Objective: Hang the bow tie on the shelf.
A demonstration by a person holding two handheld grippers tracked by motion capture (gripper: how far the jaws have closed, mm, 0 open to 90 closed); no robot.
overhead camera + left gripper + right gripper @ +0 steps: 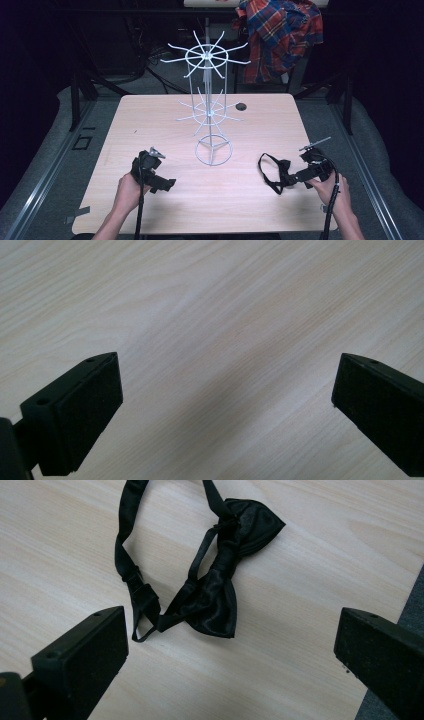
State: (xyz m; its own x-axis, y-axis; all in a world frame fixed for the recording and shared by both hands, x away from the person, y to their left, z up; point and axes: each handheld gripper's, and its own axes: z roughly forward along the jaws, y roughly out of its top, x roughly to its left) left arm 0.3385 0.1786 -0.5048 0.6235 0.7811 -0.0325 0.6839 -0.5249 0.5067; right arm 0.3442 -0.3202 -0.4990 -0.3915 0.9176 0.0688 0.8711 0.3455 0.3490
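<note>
A black bow tie (278, 173) with its strap looped lies flat on the wooden table (165, 120) at the right, just left of my right gripper (296, 176). In the right gripper view the bow tie (220, 587) lies ahead of the wide-apart jaws and nothing is between them; my right gripper (230, 655) is open. My left gripper (167, 184) rests low over bare wood at the table's front left. Its jaws stand wide apart in the left gripper view, so my left gripper (227, 410) is open and holds nothing. A white wire rack (210, 107) with spoke hooks stands mid-table.
A plaid shirt (280, 35) hangs on something behind the table. A small dark hole (241, 106) marks the tabletop right of the rack. The table's right edge lies close to my right gripper, with grey floor beyond.
</note>
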